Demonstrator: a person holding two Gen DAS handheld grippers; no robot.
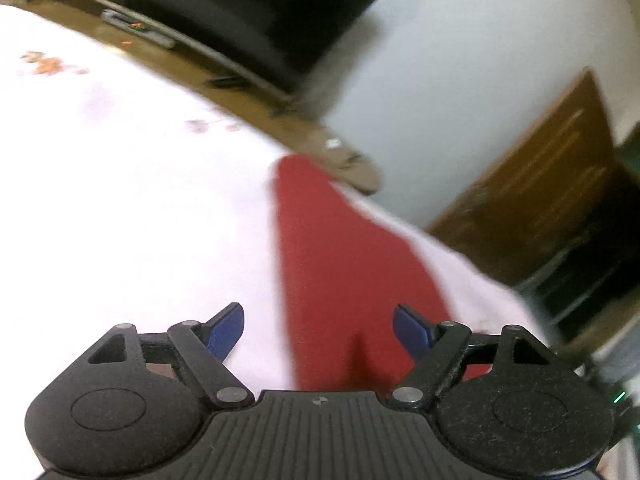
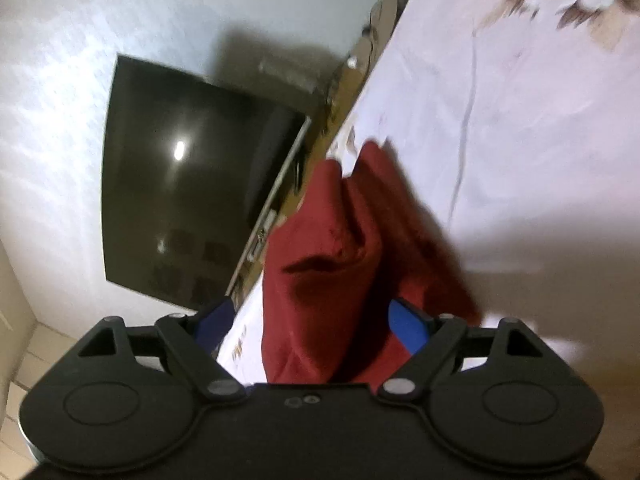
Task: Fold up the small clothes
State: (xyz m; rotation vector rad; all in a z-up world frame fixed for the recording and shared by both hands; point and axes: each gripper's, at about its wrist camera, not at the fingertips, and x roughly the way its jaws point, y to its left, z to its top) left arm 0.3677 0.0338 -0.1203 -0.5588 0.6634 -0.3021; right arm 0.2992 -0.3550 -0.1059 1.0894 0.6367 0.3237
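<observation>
Red garment stretched lengthwise on white bed sheet, long axis running away from both tools; left tool wide, empty, just at near end; right tool wide over rumpled cloth, gripping nothing, probably nearer.

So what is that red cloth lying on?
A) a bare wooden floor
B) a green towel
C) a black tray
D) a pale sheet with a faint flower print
D: the red cloth lies on a pale sheet with faint flower marks, and the right wrist view shows the same sheet under the cloth.
</observation>
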